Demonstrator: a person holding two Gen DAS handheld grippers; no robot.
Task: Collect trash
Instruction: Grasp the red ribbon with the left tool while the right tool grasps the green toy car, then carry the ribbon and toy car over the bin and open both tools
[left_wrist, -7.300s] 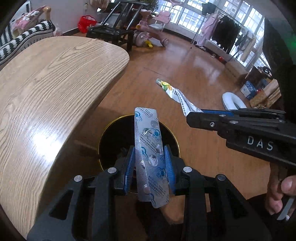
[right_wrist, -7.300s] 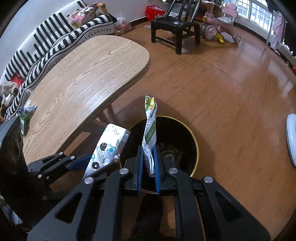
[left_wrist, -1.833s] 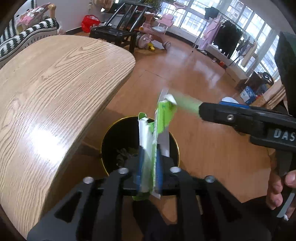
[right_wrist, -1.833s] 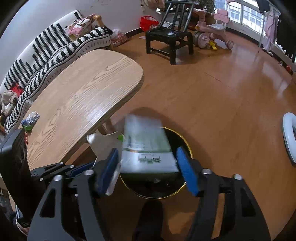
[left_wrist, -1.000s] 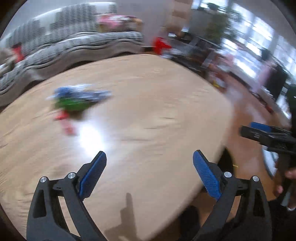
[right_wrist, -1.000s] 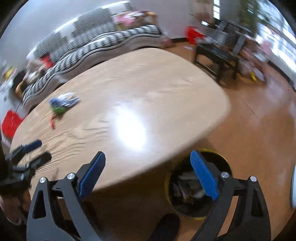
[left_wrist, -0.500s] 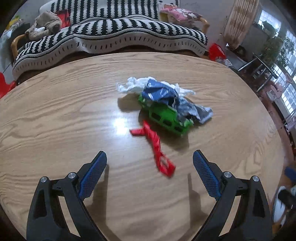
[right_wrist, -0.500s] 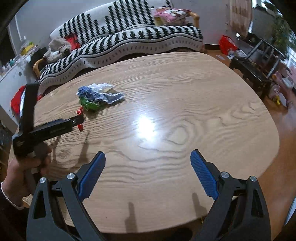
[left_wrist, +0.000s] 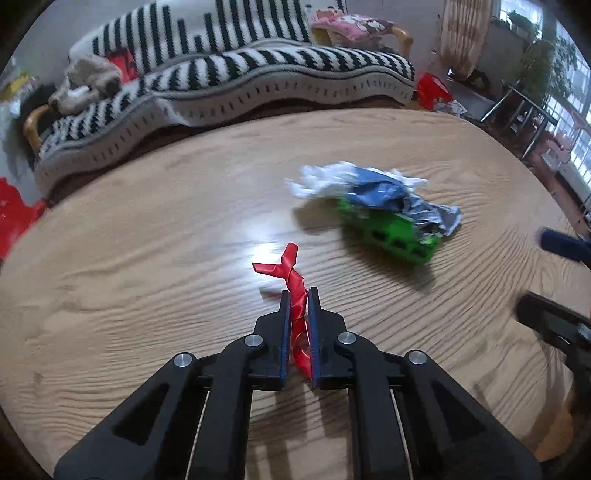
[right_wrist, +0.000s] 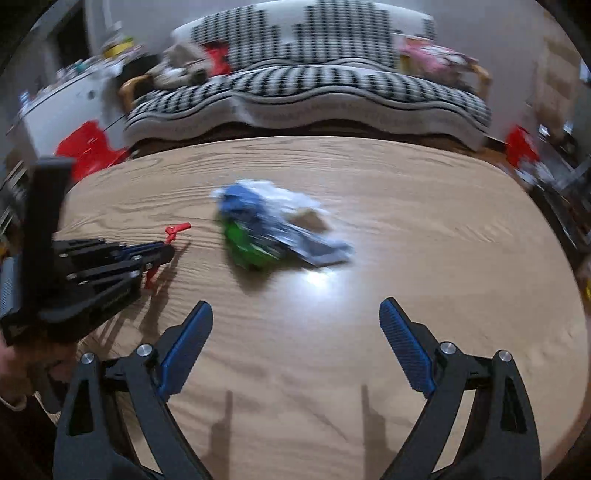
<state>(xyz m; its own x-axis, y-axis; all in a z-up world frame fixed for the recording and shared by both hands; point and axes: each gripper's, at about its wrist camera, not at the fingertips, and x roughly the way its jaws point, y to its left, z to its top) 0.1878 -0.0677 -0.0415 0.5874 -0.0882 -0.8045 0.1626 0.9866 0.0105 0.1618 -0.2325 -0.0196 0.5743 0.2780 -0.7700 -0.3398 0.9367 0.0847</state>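
Observation:
A twisted red wrapper (left_wrist: 291, 273) lies on the wooden table (left_wrist: 147, 258). My left gripper (left_wrist: 297, 295) is closing tight on it, and the blue pads press its lower half while the top sticks out ahead. Beyond and to the right sits a small pile: a green plastic piece (left_wrist: 391, 229) under crumpled blue, white and grey wrappers (left_wrist: 376, 188). My right gripper (right_wrist: 295, 308) hangs open over the table, short of the pile (right_wrist: 251, 247), with nothing between its fingers. The right wrist view also shows the left gripper (right_wrist: 168, 253) at the left with the red wrapper (right_wrist: 177, 229).
A black-and-white striped sofa (left_wrist: 221, 74) runs behind the table's far edge, with a plush toy (left_wrist: 85, 85) on it. Red items (right_wrist: 88, 147) stand on the floor to the left. Chairs and plants stand at the far right by the windows.
The left jaws went from wide open to shut on the red wrapper. Both grippers came in over the table, and the right one now faces the pile from closer.

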